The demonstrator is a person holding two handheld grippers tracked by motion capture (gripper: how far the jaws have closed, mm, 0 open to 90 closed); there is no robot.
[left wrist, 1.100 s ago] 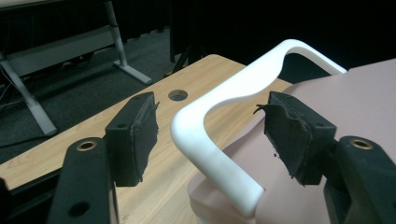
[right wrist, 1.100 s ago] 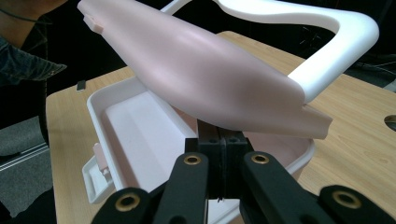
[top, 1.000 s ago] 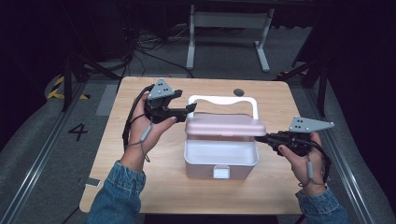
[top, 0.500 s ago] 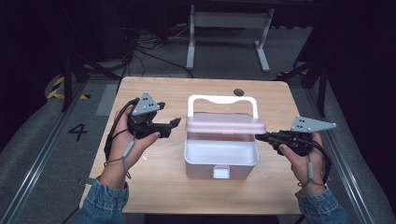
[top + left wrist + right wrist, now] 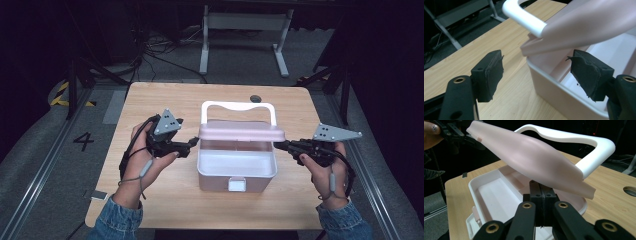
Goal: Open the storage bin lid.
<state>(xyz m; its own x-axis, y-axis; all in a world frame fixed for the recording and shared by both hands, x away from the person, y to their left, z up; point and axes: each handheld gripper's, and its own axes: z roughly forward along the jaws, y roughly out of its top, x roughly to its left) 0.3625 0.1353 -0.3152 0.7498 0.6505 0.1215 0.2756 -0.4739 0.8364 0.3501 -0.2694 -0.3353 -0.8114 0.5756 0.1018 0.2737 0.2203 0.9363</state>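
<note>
A pale pink box (image 5: 237,172) sits in the middle of the wooden counter (image 5: 150,200), its lid (image 5: 241,132) raised partway and its white handle (image 5: 237,107) standing above. The left tool (image 5: 191,144) is at the lid's left end with its jaws spread wide, holding nothing. The right tool (image 5: 278,145) is at the box's right edge under the lid, jaws pressed together; whether they pinch the rim I cannot tell.
</note>
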